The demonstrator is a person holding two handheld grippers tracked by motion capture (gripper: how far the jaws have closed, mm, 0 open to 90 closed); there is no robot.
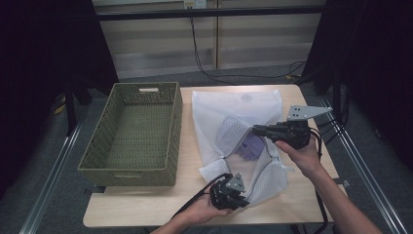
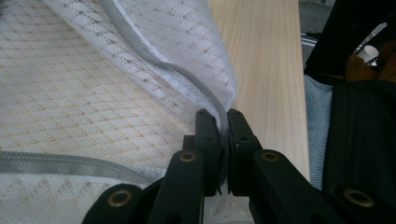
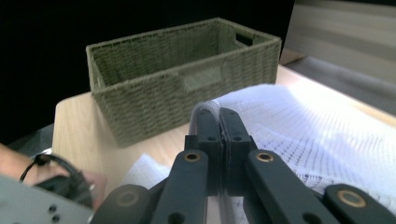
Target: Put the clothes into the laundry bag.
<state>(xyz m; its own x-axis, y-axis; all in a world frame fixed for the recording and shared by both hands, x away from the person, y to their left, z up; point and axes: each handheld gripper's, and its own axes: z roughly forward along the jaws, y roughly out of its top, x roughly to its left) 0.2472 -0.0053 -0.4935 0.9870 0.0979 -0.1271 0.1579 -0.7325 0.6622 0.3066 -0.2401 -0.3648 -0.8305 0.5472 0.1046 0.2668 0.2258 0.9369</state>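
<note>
While both grippers pinch the white mesh laundry bag point(image 1: 229, 131) at its zipper edge, the left gripper point(image 2: 223, 126) low and near, the right gripper point(image 1: 257, 129) raised beyond it, a purple garment point(image 1: 251, 145) lies between them. Pulling too hard could slip the thin zipper tape point(image 2: 177, 70) from the closed jaws, or drag the bag off the table point(image 1: 160, 204).

A light wooden table point(image 1: 302, 204) fills the frame's centre, bearing a woven basket point(image 1: 134, 134) left and a white mesh bag point(image 1: 229, 122) right.
</note>
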